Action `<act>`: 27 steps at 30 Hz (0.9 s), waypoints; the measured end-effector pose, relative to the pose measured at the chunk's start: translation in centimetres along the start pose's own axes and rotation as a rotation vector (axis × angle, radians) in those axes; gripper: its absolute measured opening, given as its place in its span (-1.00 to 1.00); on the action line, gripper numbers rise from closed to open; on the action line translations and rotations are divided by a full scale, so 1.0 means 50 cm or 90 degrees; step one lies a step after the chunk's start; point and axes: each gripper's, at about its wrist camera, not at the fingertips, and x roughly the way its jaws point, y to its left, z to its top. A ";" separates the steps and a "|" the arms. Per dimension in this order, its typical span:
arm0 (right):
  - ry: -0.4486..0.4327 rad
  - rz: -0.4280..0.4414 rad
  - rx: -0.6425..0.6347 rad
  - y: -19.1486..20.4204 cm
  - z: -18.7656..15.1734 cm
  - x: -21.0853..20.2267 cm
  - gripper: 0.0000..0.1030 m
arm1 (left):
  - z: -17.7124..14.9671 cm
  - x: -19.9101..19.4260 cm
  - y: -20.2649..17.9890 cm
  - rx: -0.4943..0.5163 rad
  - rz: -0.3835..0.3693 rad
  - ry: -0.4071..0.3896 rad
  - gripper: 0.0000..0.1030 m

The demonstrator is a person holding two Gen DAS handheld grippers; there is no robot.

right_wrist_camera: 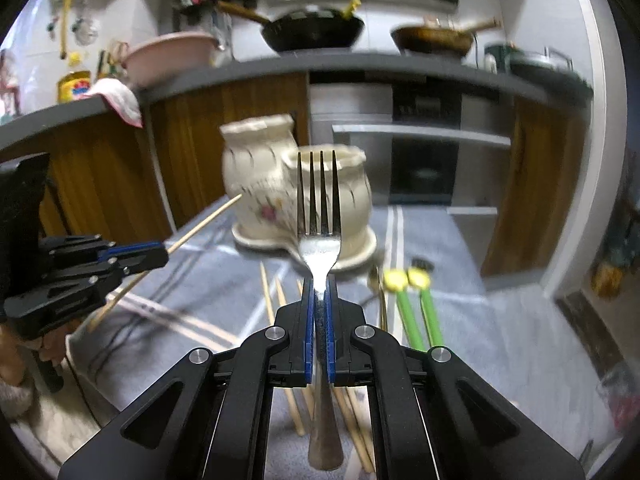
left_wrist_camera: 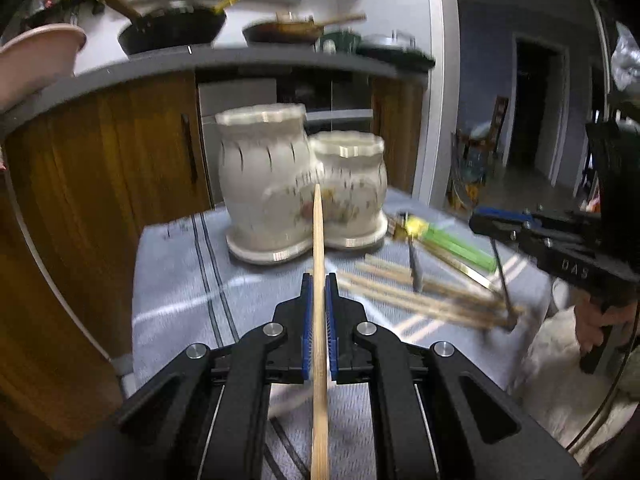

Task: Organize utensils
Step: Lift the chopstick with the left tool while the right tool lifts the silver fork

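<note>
My left gripper (left_wrist_camera: 319, 280) is shut on a wooden chopstick (left_wrist_camera: 319, 236) whose tip points at the two joined cream ceramic holders (left_wrist_camera: 280, 184). In the right wrist view my right gripper (right_wrist_camera: 319, 284) is shut on a steel fork (right_wrist_camera: 319, 216), tines up, in front of the cream holders (right_wrist_camera: 272, 184). Each gripper shows in the other's view: the right gripper (left_wrist_camera: 480, 222) holds the fork hanging down, and the left gripper (right_wrist_camera: 164, 254) holds the chopstick (right_wrist_camera: 208, 222). Several loose wooden chopsticks (left_wrist_camera: 420, 296) lie on the grey cloth.
Two green-handled utensils (right_wrist_camera: 420, 312) with yellow ends and a gold-coloured utensil (right_wrist_camera: 378, 292) lie right of the chopsticks. The grey striped cloth (left_wrist_camera: 180, 272) covers the table. Behind stand brown cabinets (right_wrist_camera: 248, 116) and a counter with woks (right_wrist_camera: 312, 32) and a pink basin (right_wrist_camera: 168, 56).
</note>
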 end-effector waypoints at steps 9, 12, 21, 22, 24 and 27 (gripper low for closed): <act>-0.149 -0.012 -0.034 0.024 0.058 -0.056 -0.89 | 0.039 -0.051 0.009 -0.006 -0.003 -0.119 -0.88; -0.199 -0.020 -0.029 0.018 0.096 -0.059 -0.89 | 0.065 -0.061 0.017 -0.011 -0.010 -0.154 -0.88; -0.247 0.038 0.069 -0.053 0.231 0.009 -0.89 | 0.214 -0.023 0.075 -0.066 -0.053 -0.242 -0.88; -0.248 0.043 0.082 -0.062 0.241 0.021 -0.89 | 0.234 -0.011 0.084 -0.077 -0.061 -0.250 -0.88; -0.256 0.047 0.104 -0.080 0.261 0.043 -0.89 | 0.264 0.010 0.096 -0.092 -0.070 -0.261 -0.89; -0.262 0.047 0.120 -0.095 0.280 0.073 -0.89 | 0.304 0.047 0.107 -0.102 -0.072 -0.269 -0.88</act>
